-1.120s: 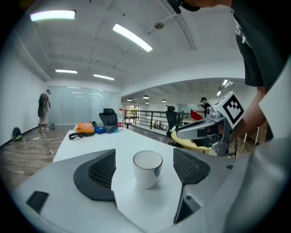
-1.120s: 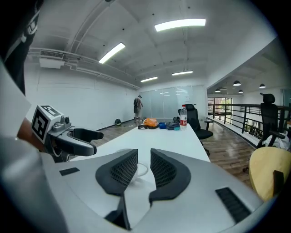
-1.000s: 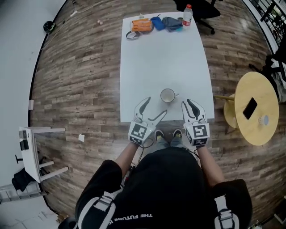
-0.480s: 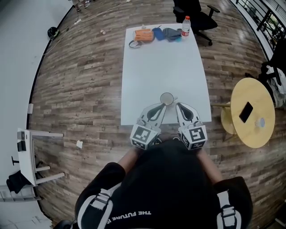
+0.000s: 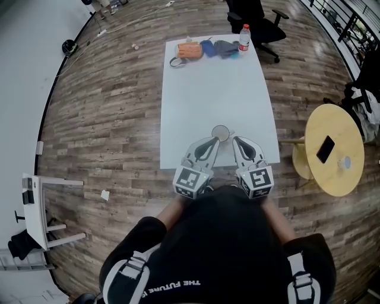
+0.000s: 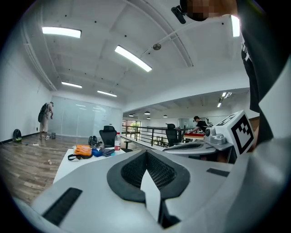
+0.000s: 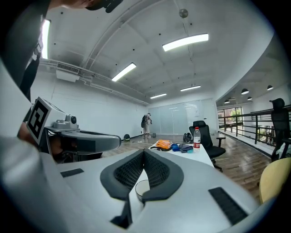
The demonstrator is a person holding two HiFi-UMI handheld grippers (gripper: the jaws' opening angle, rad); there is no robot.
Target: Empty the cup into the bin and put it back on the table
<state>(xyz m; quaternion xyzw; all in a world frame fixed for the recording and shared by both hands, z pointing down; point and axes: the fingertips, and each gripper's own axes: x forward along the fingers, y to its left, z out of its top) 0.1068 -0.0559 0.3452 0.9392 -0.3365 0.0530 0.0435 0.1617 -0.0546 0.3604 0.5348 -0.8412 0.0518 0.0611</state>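
A white cup (image 5: 221,133) stands upright near the front edge of the white table (image 5: 214,89). My left gripper (image 5: 217,142) is shut and empty, its tip just left of and before the cup. My right gripper (image 5: 235,141) is also shut with nothing in it, its tip just right of the cup. In the left gripper view the left gripper (image 6: 146,153) has its dark pads pressed together and no cup shows. In the right gripper view the right gripper (image 7: 143,153) has its pads meeting, and the cup (image 7: 141,187) shows through the gap below them. No bin is in view.
At the table's far end lie an orange pouch (image 5: 190,50), a blue pouch (image 5: 207,46), a grey pouch (image 5: 225,46) and a water bottle (image 5: 244,37). A black office chair (image 5: 255,12) stands behind. A round yellow side table (image 5: 344,172) with a phone (image 5: 325,149) is at the right.
The left gripper's jaws, spread wide a second ago, have closed. Both grippers have drawn inward toward each other and the cup. The head camera has shifted a little.
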